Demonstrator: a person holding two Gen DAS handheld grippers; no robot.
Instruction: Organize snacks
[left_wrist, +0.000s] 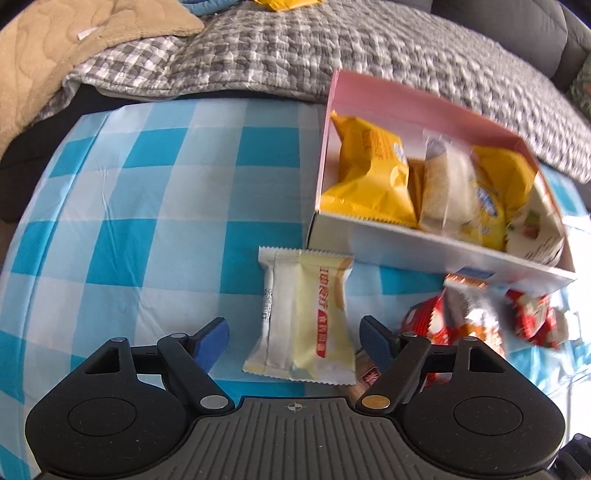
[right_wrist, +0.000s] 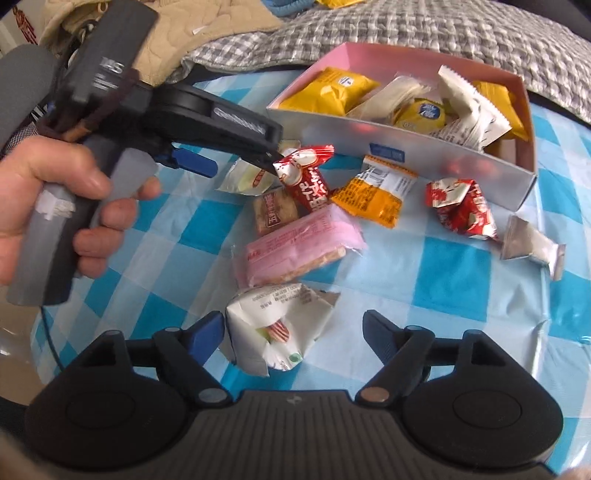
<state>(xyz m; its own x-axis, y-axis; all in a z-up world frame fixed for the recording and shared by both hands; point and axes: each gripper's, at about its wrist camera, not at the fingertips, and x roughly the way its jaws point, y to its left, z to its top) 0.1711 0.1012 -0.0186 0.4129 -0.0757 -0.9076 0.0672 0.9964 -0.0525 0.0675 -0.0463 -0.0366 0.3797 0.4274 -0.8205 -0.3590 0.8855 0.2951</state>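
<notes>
A pink-lined box (left_wrist: 436, 251) (right_wrist: 332, 133) holds yellow and white snack packets. My left gripper (left_wrist: 295, 334) is open, its jaws on either side of a pale yellow packet (left_wrist: 314, 314) lying on the checked cloth; it also shows in the right wrist view (right_wrist: 221, 162) above that packet (right_wrist: 243, 181). My right gripper (right_wrist: 293, 330) is open, around a white crumpled packet (right_wrist: 273, 325). Loose on the cloth lie red packets (right_wrist: 308, 173) (right_wrist: 461, 206), an orange one (right_wrist: 373, 195), a pink one (right_wrist: 295, 247), a brown biscuit (right_wrist: 275, 214) and a silver one (right_wrist: 532, 243).
The blue-and-white checked cloth (left_wrist: 147, 206) covers the table. Behind it lie a grey checked quilt (left_wrist: 332, 55) and a beige blanket (left_wrist: 74, 44). A hand (right_wrist: 55, 203) grips the left tool's handle.
</notes>
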